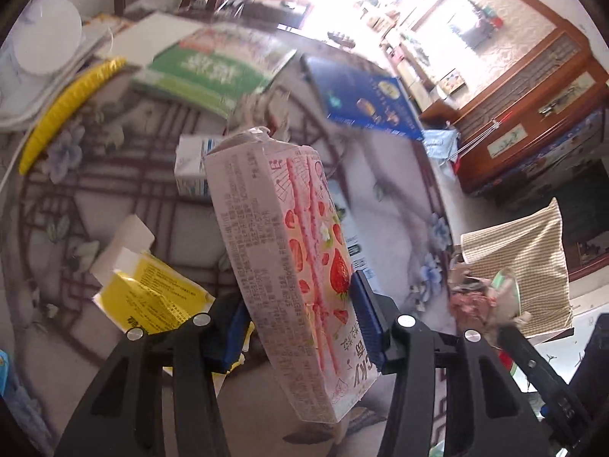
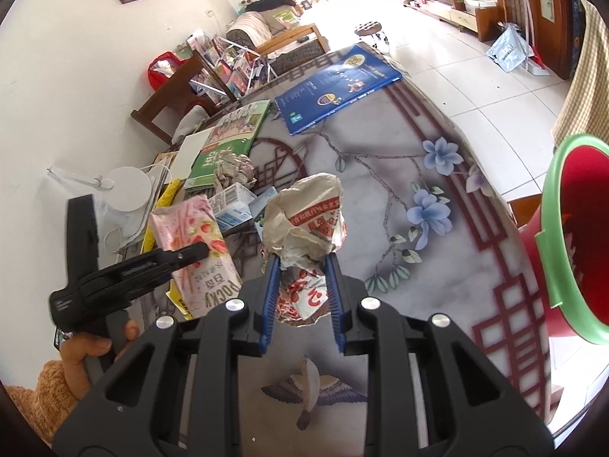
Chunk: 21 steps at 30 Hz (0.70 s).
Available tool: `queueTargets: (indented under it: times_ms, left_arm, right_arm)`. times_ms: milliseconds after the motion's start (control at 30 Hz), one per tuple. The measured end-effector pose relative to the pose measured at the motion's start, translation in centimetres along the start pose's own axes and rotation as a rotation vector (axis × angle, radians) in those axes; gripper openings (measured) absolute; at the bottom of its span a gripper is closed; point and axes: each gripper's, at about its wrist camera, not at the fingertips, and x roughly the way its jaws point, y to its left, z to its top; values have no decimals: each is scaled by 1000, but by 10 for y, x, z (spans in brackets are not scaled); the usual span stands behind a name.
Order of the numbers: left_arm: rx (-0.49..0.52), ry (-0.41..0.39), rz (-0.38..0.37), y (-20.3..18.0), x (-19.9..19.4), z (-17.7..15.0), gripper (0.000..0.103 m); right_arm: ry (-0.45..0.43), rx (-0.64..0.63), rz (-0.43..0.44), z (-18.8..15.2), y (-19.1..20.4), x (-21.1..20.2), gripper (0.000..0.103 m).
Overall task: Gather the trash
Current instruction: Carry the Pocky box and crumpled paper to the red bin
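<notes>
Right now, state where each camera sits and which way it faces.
Left wrist: on the left gripper, looking down its fingers at the pink Pocky box it clamps, cluttered table beyond.
Right wrist: on the right gripper, angled down at the crumpled wrapper it holds; the person's hand and left gripper show.
Shared: Pocky box, blue book, green book, red bin.

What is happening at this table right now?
A person is clearing trash from a cluttered table with a gripper in each hand. The left gripper is clamped on a pink strawberry snack box, held clear of the table. The right gripper is shut on a crumpled paper wrapper. A red bin with a green rim waits at the table's right edge. More boxes and paper lie on the table.
</notes>
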Motion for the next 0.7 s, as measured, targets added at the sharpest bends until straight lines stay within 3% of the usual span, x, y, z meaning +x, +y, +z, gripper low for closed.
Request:
queueTargets:
  times_ms: [200,700]
  left_arm:
    - [30,-46,-19,-11,-22,0,48]
    - [126,-47,-62,-52,-28,-22,49]
  right_arm:
    - [1,-11,10,-1,3,-1,24]
    - [-56,45,-18,-4,-24,-32,24]
